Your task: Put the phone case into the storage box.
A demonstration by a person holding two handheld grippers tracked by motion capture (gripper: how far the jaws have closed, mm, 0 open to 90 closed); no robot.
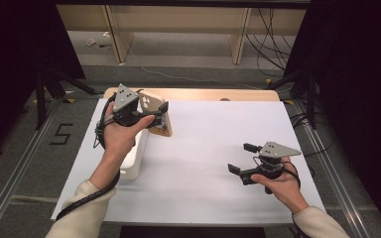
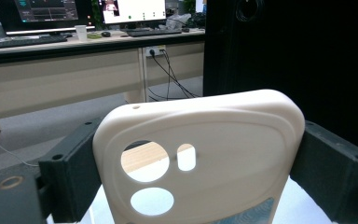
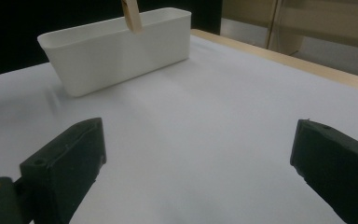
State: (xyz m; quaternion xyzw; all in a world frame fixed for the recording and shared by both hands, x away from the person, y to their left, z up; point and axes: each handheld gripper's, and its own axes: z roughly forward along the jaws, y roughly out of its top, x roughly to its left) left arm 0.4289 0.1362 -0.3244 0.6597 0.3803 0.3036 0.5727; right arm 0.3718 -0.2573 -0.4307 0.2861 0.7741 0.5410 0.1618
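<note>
The left gripper (image 1: 155, 113) has its two black jaws pressed on the long edges of a cream phone case (image 2: 200, 158), one jaw on each side, so the case stands upright between them with its camera cut-outs showing: two round holes and a small oblong slot. In the high view the case (image 1: 151, 106) is held up off the table, over the far end of a white bin (image 1: 135, 153) that sits at the left of the white mat (image 1: 208, 163). The left hand (image 1: 119, 136) wraps the gripper body from below, and a black cable trails down along the sleeve. The right gripper (image 1: 243, 158) has its jaws spread wide with nothing between them, just bare mat beneath; it hangs low over the right part of the mat, well apart from the bin, with the right hand (image 1: 280, 183) behind it. From the right gripper view the bin (image 3: 116, 49) stands across the mat, and the case's lower edge (image 3: 131, 16) hangs above its rim.
</note>
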